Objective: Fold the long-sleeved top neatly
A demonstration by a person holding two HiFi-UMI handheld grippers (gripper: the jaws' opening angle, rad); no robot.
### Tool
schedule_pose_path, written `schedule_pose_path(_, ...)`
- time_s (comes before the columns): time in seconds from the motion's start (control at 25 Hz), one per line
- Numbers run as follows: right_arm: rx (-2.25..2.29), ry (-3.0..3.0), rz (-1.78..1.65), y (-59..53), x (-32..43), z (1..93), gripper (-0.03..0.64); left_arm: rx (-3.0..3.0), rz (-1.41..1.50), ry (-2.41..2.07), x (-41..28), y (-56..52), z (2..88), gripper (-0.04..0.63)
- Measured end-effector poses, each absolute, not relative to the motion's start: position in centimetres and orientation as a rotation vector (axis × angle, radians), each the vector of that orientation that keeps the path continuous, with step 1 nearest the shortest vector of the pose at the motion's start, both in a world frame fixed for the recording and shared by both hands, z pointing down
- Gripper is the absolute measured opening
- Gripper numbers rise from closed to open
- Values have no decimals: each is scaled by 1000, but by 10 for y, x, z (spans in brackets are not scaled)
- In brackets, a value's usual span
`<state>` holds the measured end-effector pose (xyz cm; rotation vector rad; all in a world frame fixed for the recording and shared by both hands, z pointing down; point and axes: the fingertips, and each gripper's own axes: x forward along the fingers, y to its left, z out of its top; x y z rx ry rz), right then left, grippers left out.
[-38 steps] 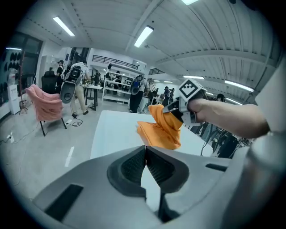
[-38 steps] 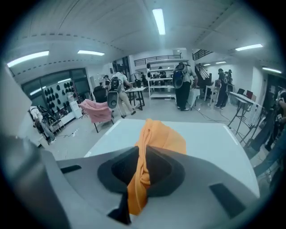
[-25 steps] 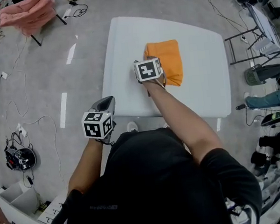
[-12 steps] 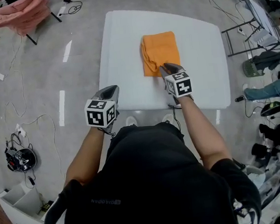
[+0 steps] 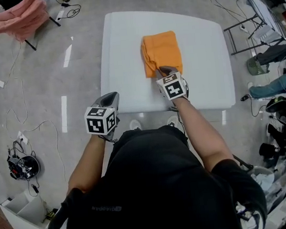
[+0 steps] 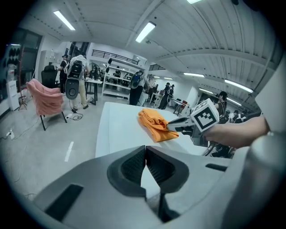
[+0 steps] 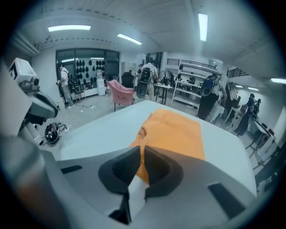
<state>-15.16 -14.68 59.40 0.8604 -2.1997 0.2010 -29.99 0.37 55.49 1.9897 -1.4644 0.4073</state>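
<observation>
Place: I see a workshop-like lab.
Signs: white ceiling strip lights (image 6: 146,30), open metal shelves (image 6: 118,81), black floor cables (image 5: 75,13).

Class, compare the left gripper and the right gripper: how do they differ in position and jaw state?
The left gripper hangs over the near-left corner of the table, clear of the cloth. The right gripper reaches the near edge of the folded orange top. Left jaws are shut on nothing, while right jaws have just been closing, pinching orange fabric. Both carry a marker cube.
</observation>
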Motion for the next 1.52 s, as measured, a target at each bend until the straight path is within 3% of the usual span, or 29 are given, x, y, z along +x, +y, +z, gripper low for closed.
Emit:
schedule_pose_path(0.2,905,-2201,260,-132,-175,573,31,1966,396,-1488,-313,8,558,6)
schedule_pose_path(0.52,730,-2040,85,-127,-207,657,44,1976,418,-1449,-303,17,561,6)
schedule_pose_path(0.68,707,-2157,218,-115,-204,625,136,1956,409,-1456,-304,23,563,6)
schedule_pose_path(0.8,803,-2285,258,-108,-186,582,124,1952,400,-1464,-308,24,563,6)
schedule_pose_path(0.96,1059,-2246,251,-140,-128,575,34,1976,397,-1455,-311,19,560,6)
schedule_pose_path(1.24,900,-2068,347,-133,-93,657,34,2041,420,-1396,-294,4,556,6)
schedule_pose_path(1.52,1016,-2190,326,-140,-85,611,26,2092,448,-1343,-272,-9,555,6)
